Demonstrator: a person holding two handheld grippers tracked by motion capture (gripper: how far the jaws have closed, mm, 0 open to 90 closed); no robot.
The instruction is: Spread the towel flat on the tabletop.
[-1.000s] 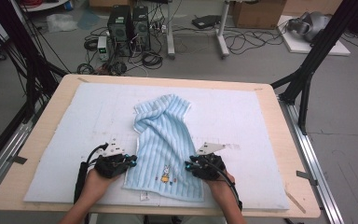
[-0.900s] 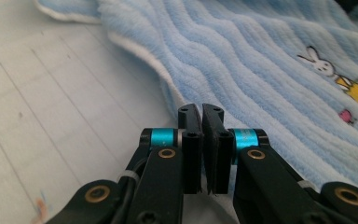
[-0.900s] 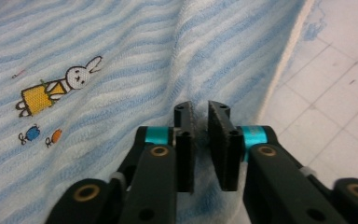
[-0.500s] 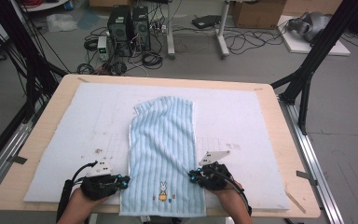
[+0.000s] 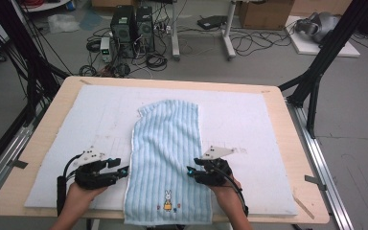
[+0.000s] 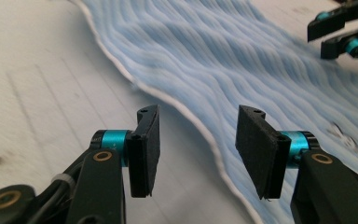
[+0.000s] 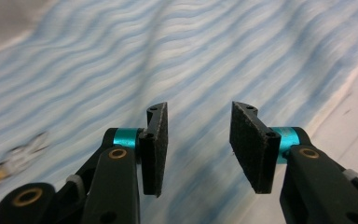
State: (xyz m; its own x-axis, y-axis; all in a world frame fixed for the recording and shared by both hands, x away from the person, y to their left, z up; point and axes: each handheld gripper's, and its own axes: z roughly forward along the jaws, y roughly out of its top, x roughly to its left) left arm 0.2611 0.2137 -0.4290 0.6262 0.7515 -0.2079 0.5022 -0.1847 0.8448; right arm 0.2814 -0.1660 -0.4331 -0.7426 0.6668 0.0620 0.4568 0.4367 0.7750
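Note:
A light blue ribbed towel (image 5: 167, 153) with a small bunny motif (image 5: 167, 196) lies flat and lengthwise on the white mat (image 5: 86, 129). Its near end reaches the table's front edge. My left gripper (image 5: 122, 171) is open just beside the towel's left hem, and the white hem (image 6: 200, 126) runs between its jaws a little below them. My right gripper (image 5: 190, 171) is open over the towel's right side, with ribbed cloth (image 7: 121, 56) under its jaws. Nothing is held in either one. The right gripper (image 6: 335, 35) also appears far off in the left gripper view.
The mat covers most of a wooden table (image 5: 292, 158). Black frame posts (image 5: 316, 81) stand at both sides. Computers and cables (image 5: 134, 33) sit on the floor beyond the far edge. Bare mat lies on either side of the towel.
The towel was drawn toward the front edge and flattened from a bunched shape. Both grippers have since moved slightly away from the edge and now stand open off the cloth.

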